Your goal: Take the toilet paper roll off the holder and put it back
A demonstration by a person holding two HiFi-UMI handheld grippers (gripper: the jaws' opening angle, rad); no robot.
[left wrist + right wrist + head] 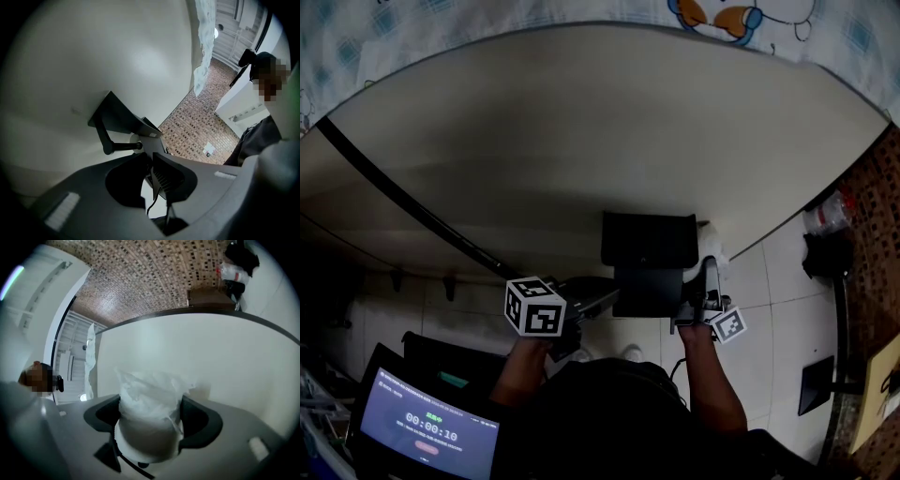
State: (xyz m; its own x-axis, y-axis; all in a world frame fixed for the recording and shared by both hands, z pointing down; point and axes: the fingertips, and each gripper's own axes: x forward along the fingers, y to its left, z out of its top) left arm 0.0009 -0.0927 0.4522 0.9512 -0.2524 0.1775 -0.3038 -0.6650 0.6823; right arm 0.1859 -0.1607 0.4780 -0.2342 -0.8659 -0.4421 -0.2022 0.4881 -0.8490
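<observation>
A black wall-mounted holder [647, 246] sits on the pale wall, with its bare rod [123, 146] under a black cover [117, 117]. My left gripper [600, 302] reaches the holder's lower left corner. Its jaws [149, 157] stand nearly together, pinching the thin grey edge of the cover. My right gripper [701, 302] is just right of the holder and shut on the white toilet paper roll [712, 262]. In the right gripper view, the roll [150, 394] stands upright between the wide-set jaws [150, 412], loose paper crumpled at its top, off the rod.
A dark pipe [403, 202] runs diagonally across the wall at left. A tablet with a timer [431, 431] lies at lower left. A bottle [830, 214] and dark fittings stand by the brick-patterned surface at right. A patterned curtain [205, 47] hangs beyond the holder.
</observation>
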